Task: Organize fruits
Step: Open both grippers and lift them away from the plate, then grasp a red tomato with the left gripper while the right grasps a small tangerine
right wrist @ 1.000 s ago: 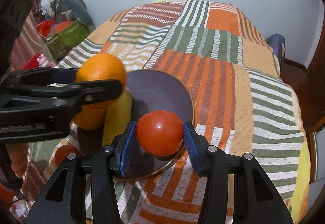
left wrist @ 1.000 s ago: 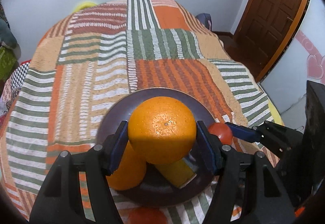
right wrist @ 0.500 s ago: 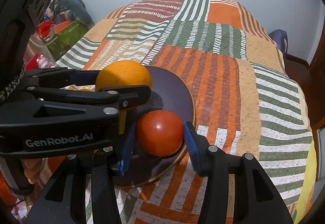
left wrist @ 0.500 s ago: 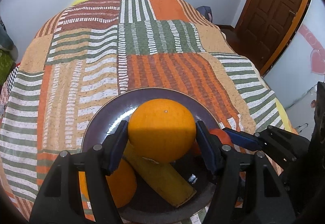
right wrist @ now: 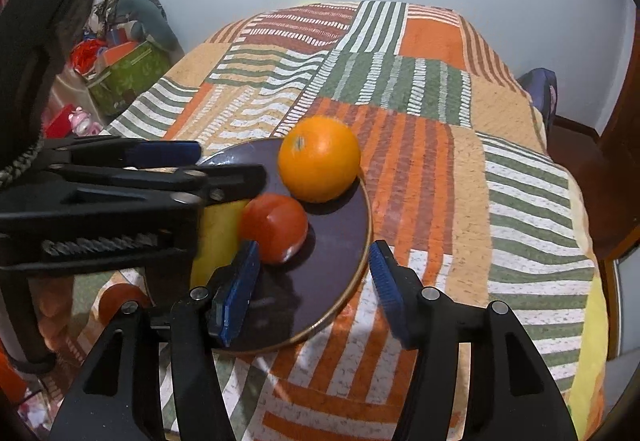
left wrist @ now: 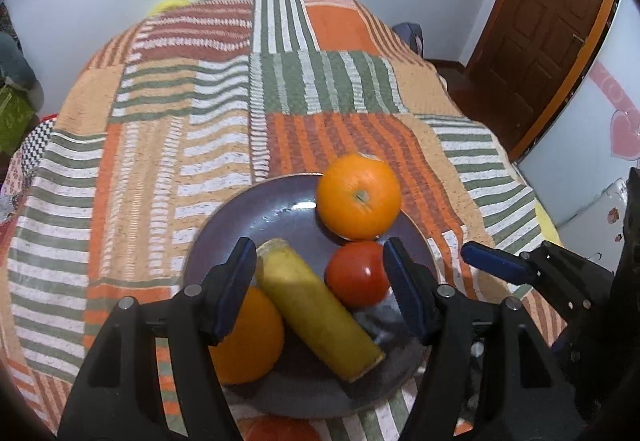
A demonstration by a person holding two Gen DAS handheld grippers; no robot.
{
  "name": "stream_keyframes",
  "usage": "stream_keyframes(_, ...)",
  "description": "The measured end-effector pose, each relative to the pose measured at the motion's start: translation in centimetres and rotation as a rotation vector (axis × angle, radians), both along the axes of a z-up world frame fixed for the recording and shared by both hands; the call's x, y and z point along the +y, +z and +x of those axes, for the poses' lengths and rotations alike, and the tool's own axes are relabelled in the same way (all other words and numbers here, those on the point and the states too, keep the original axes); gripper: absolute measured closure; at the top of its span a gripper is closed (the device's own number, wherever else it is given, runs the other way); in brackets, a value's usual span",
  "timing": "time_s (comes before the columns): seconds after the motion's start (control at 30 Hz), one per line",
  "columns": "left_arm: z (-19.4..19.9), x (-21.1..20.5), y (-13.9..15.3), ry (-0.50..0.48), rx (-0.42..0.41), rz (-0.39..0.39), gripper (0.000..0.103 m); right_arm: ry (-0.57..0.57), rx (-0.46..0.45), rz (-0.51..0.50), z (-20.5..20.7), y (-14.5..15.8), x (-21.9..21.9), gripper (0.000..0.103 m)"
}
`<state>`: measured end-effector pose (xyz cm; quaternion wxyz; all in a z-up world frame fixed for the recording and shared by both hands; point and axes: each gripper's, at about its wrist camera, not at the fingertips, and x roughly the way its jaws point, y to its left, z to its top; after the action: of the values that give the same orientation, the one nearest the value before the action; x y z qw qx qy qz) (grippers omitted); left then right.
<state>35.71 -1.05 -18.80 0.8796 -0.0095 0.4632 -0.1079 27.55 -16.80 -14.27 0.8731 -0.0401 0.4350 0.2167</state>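
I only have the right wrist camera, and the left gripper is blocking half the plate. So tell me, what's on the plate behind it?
Observer: A second orange sits at the near left edge of the plate, hidden from your view.
Operator: And that yellow thing I can half see?
Observer: That's a banana, lying flat between that orange and the tomato.
Operator: Is the left gripper holding anything?
Observer: No. The left gripper is over the plate with its jaws open and nothing in them.
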Motion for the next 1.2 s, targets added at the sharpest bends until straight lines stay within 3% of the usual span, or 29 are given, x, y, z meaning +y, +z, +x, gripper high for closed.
stream_keyframes(0.3, -5.2, 1.6, 4.3, 0.017, -0.096, 0.01, 0.037, -0.025, -0.076, -0.003, -2.9, 3.7, -1.5, 0.048)
stream_keyframes(0.63, -11.6, 3.1, 5.8, 0.043, -0.133, 0.054, 0.029, -0.073, -0.16, -0.039, -7.0, 6.4, -4.6, 0.034)
stream_keyframes(0.9, -14.0, 4.1, 3.0, 0.07, -0.056, 0.055, 0.029, -0.125, -0.089, -0.099, -8.5, 3.9, -7.6, 0.033)
stream_keyframes(1.2, -14.2, 4.4, -1.1, 0.078, 0.035, 0.056, 0.029, -0.192, 0.052, -0.068, -9.7, -0.9, -9.9, 0.033)
